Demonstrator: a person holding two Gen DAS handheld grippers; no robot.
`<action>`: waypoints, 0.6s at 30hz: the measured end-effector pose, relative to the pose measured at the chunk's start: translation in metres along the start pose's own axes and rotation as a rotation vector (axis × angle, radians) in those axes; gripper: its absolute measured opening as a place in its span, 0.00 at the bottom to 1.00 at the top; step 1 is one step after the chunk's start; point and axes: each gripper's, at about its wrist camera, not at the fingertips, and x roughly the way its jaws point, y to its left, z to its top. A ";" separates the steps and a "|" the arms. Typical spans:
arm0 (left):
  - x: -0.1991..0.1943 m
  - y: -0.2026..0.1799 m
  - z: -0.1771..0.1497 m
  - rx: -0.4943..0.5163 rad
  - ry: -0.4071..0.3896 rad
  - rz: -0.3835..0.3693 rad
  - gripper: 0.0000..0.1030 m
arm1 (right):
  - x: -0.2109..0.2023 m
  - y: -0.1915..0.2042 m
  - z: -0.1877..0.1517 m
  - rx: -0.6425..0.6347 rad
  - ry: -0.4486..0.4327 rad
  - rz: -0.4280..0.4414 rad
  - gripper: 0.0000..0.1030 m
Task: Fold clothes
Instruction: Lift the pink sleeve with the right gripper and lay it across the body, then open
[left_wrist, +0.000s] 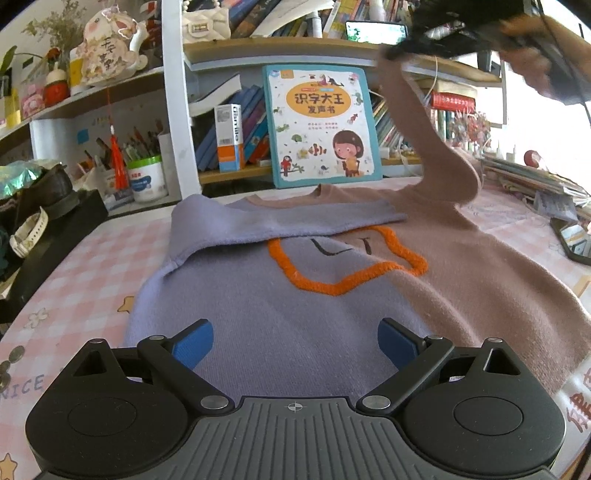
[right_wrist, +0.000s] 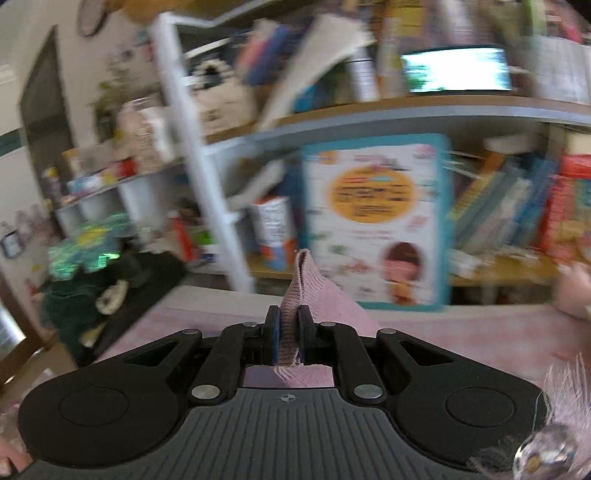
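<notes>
A sweater (left_wrist: 280, 306), half lilac and half dusty pink with an orange outline on its chest, lies flat on the checked table (left_wrist: 74, 269). Its lilac sleeve (left_wrist: 258, 221) is folded across the chest. The pink sleeve (left_wrist: 417, 125) rises steeply to the upper right, its cuff held by my right gripper (left_wrist: 406, 48), which is blurred. In the right wrist view that gripper (right_wrist: 289, 317) is shut on the ribbed pink cuff (right_wrist: 301, 284). My left gripper (left_wrist: 295, 347) hovers open over the lilac hem, with nothing between its blue pads (left_wrist: 194, 347).
Shelves with books, a large picture book (left_wrist: 321, 125), a white tub (left_wrist: 147, 181) of pens and ornaments stand behind the table. A black box (left_wrist: 48, 243) with a watch sits at the left edge. Stacked books (left_wrist: 535, 177) lie at the right.
</notes>
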 end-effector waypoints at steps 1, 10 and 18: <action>0.000 0.000 0.000 0.001 -0.001 0.000 0.95 | 0.008 0.010 0.001 -0.008 0.001 0.018 0.08; 0.000 -0.001 0.000 0.004 -0.001 0.000 0.95 | 0.082 0.078 0.003 -0.105 0.039 0.073 0.08; 0.002 -0.004 0.001 0.028 0.017 0.009 0.95 | 0.122 0.084 -0.011 -0.100 0.118 0.088 0.04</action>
